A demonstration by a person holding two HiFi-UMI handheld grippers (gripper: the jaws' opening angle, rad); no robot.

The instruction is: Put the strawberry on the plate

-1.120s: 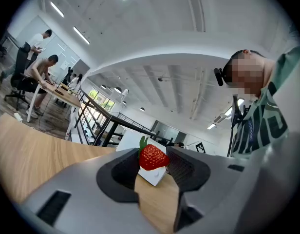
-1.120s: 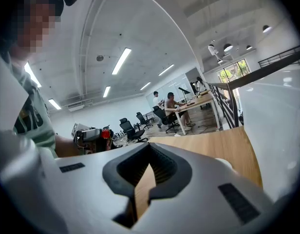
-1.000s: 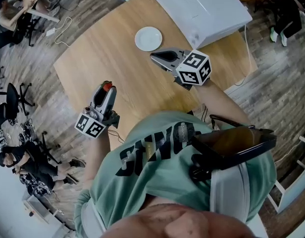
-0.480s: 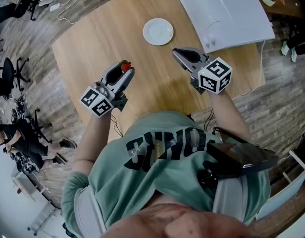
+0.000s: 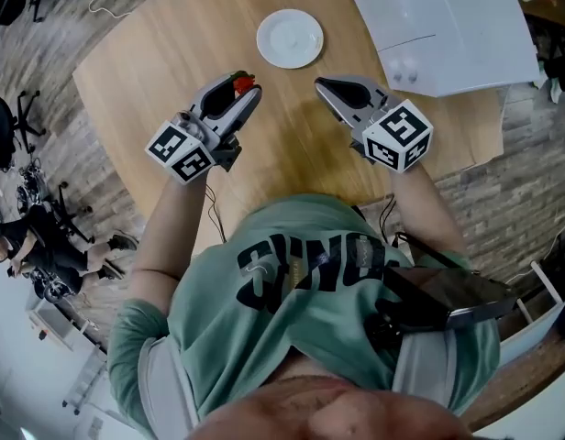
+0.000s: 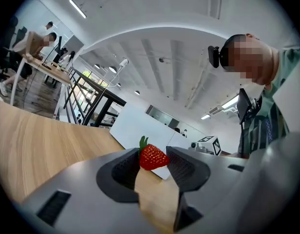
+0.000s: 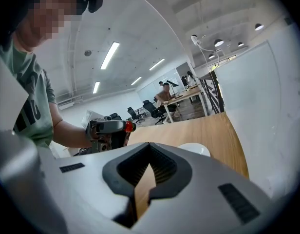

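Note:
A red strawberry (image 5: 243, 85) with a green top sits between the jaws of my left gripper (image 5: 249, 88), which is shut on it. In the left gripper view the strawberry (image 6: 152, 157) is pinched at the tips of the gripper (image 6: 154, 160). A small white plate (image 5: 290, 38) lies on the round wooden table (image 5: 163, 53), a short way beyond and to the right of the strawberry. My right gripper (image 5: 321, 84) hovers to the right of the left one with its tips together and nothing held. In the right gripper view, the plate (image 7: 195, 149) lies just past the gripper (image 7: 149, 147).
A large white box (image 5: 438, 21) covers the table's far right part, close to the plate. The table's curved edge runs along the left, with office chairs (image 5: 12, 145) on the wooden floor beyond it. People sit at a desk (image 7: 181, 95) in the distance.
My left gripper has carried the strawberry across the table toward the plate and sunk lower. The right gripper has also come down and stays beside the plate, still with its tips together.

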